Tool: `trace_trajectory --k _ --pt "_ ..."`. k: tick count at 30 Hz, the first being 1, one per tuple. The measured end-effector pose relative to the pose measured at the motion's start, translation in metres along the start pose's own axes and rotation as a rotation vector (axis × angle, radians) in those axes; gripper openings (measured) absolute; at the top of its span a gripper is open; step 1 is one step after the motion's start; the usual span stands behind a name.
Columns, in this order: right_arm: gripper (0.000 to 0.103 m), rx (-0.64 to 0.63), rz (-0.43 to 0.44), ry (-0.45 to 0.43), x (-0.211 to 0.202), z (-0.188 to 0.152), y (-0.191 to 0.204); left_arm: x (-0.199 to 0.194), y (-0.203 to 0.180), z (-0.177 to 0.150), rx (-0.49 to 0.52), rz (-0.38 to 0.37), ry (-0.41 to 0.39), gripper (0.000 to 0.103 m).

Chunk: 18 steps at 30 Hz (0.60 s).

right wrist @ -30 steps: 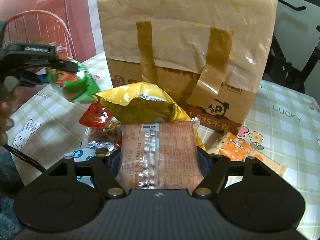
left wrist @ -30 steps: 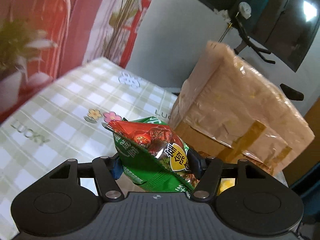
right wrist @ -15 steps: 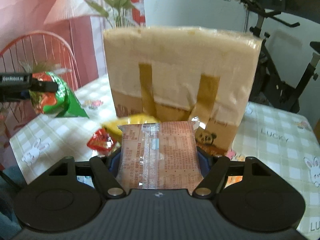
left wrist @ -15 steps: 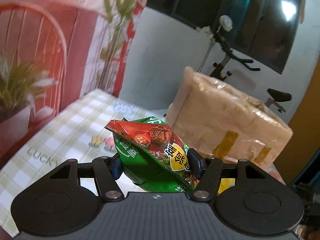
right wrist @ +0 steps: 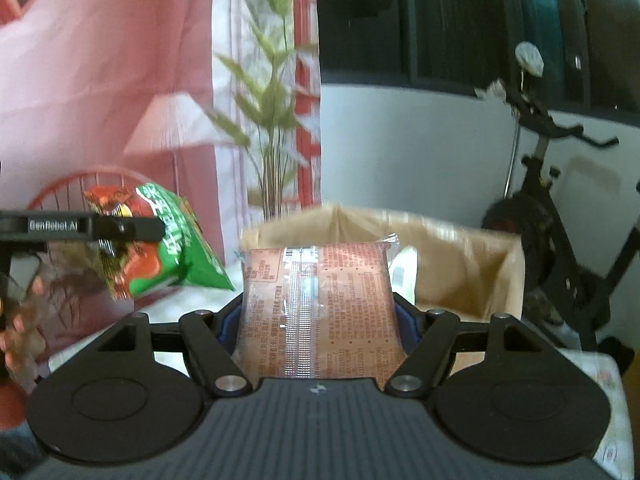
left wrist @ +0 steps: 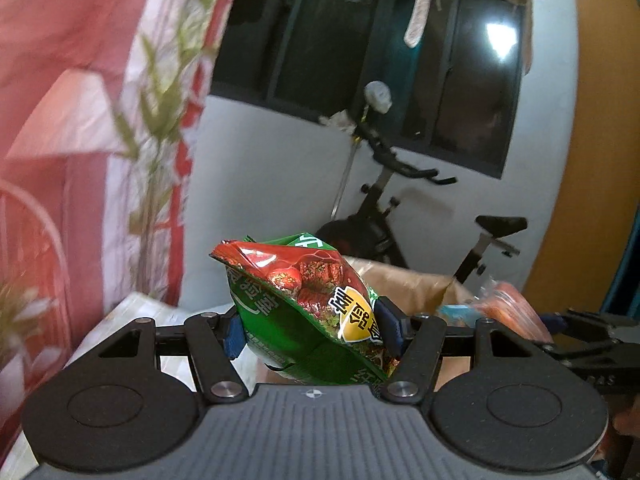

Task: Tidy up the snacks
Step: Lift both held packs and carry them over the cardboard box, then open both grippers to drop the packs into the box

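The left gripper (left wrist: pixel 310 330) clamps a green-and-red snack bag (left wrist: pixel 304 304) between its blue pads (left wrist: pixel 390 330). The jaws stand partly open, set to the width of the bag, and the pads press on its lower half. The bag is held clear of the table, in front of the cardboard box (left wrist: pixel 412 284). Its long axis runs roughly along the gripper's line, tilted up and away from the camera. The crimped red end points up and to the left in the left wrist view; the green end sits low, toward the gripper body.

The right gripper (right wrist: pixel 318 330) clamps a flat orange packet (right wrist: pixel 316 312) between its pads. These jaws also stand partly open, closed onto the packet's two long edges. The packet lies flat, printed back face up, with a clear seam down the middle. Its long axis points straight ahead along the fingers, toward the box (right wrist: pixel 460 264). The far crimped end reaches the near rim of the box, which stands open at the top.

In the right wrist view the left gripper (right wrist: pixel 132 229) appears at the left edge, level, with the bag (right wrist: pixel 160 248) hanging from it, green corner pointing down and right. A hand (right wrist: pixel 20 320) grips its handle.

The box interior is blurred; something pale appears to lie inside, but its type cannot be told. An exercise bike (right wrist: pixel 552 216) stands behind the box.
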State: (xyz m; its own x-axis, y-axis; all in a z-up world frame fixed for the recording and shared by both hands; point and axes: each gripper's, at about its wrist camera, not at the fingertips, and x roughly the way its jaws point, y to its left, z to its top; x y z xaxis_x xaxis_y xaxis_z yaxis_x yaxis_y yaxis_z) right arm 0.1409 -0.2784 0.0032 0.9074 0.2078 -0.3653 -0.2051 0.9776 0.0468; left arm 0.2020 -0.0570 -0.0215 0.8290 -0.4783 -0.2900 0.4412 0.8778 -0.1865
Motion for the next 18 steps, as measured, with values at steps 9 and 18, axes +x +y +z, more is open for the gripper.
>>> trace_trajectory --k 9,18 --pt "0.073 0.012 -0.064 -0.001 0.044 0.044 -0.048 0.055 -0.027 0.031 0.053 -0.04 0.007 0.066" --pt "0.073 0.0 -0.124 0.114 0.1 0.039 -0.089 0.12 -0.031 0.036 0.097 -0.016 0.07 0.067"
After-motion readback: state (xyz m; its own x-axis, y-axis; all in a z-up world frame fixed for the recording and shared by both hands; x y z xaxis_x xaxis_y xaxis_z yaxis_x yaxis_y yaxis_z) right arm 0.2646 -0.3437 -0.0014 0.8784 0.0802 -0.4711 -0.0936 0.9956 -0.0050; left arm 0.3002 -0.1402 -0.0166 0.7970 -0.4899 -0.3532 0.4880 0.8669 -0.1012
